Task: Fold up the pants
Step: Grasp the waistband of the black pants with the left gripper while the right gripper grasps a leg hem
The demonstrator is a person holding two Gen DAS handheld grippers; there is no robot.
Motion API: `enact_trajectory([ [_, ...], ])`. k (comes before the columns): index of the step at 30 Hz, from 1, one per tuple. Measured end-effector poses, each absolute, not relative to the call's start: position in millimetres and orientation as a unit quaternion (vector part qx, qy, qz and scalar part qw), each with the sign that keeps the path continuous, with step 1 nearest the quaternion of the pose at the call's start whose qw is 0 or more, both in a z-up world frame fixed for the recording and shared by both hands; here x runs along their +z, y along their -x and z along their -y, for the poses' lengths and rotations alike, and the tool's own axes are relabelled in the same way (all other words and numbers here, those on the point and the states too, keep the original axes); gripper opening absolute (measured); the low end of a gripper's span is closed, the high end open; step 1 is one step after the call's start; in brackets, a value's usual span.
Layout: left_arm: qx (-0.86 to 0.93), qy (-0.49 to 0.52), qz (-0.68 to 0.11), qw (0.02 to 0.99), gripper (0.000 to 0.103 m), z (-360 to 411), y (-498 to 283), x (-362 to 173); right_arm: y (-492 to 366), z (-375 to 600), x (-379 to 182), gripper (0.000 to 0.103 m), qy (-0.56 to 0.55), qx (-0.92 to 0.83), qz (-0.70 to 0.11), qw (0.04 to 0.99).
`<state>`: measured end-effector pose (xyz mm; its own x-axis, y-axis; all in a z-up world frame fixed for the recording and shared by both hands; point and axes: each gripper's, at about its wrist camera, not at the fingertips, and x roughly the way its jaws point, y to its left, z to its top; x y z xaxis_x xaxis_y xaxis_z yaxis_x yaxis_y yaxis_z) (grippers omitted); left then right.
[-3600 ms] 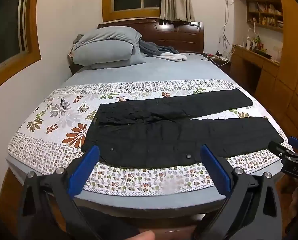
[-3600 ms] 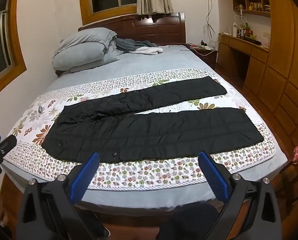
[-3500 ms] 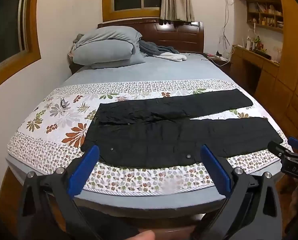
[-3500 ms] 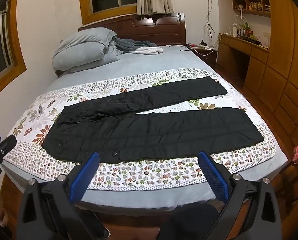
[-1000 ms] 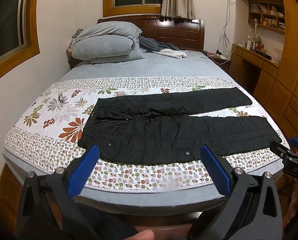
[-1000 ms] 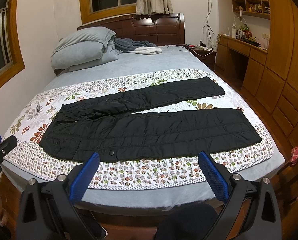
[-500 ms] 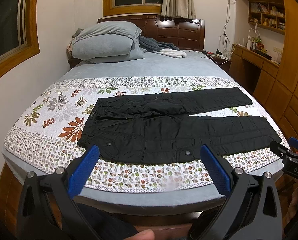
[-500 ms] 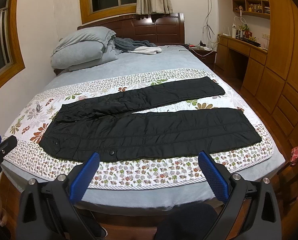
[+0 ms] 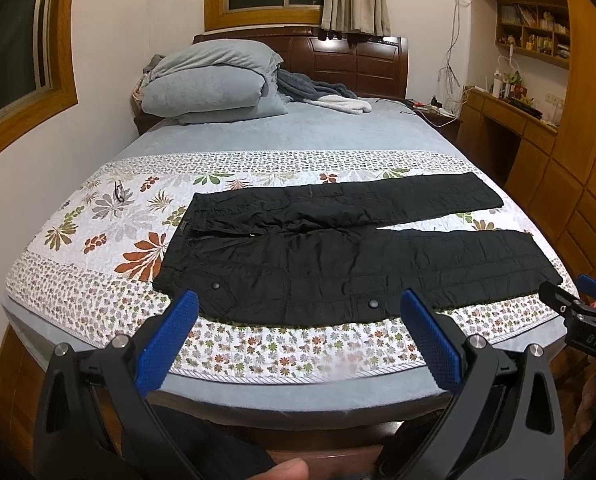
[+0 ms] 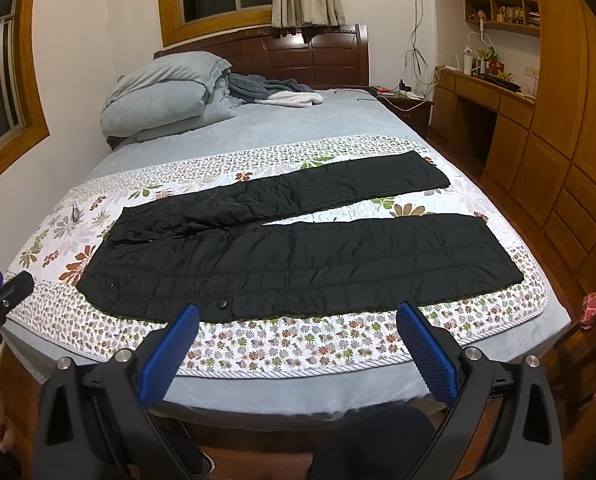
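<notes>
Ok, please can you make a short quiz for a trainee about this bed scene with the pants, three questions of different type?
1. True or false: the black pants already lie folded in half on the floral quilt.
2. Multiple choice: the left gripper and the right gripper are A) both open and empty, B) both shut on cloth, C) one open, one shut.
3. Fill in: the waistband end of the pants lies toward the ____ side of both views.

Key
1. False; both legs lie spread out flat, apart at the hems.
2. A.
3. Left; the hems point right, toward the wooden cabinets.
</notes>
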<state>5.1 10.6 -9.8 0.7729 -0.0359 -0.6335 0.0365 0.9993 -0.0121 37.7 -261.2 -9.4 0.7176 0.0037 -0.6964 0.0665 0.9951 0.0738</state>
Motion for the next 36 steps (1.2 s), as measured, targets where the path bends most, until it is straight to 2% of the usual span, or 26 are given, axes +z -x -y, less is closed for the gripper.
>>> enact_trajectory([
  [5, -0.042, 0.016, -0.345, 0.938, 0.100, -19, -9, -14, -40, 263, -10, 0.100, -0.047, -0.018, -0.372, 0.927],
  [10, -0.096, 0.085, -0.397, 0.909, 0.100, -56, -43, -43, -55, 281, -23, 0.100, -0.066, 0.008, -0.373, 0.925],
  [15, -0.075, 0.185, -0.455, 0.868, 0.100, -152, -112, -100, -97, 346, -73, 0.100, -0.159, 0.046, -0.435, 0.885],
  [19, -0.035, 0.240, -0.451, 0.859, 0.100, -216, -151, -136, -124, 408, -122, 0.100, -0.218, 0.032, -0.469, 0.856],
  [22, -0.056, 0.274, -0.510, 0.813, 0.100, -246, -186, -171, -133, 441, -149, 0.100, -0.254, 0.023, -0.480, 0.839],
  [36, -0.033, 0.352, -0.555, 0.753, 0.100, -271, -250, -255, -133, 544, -212, 0.100, -0.418, 0.028, -0.447, 0.790],
])
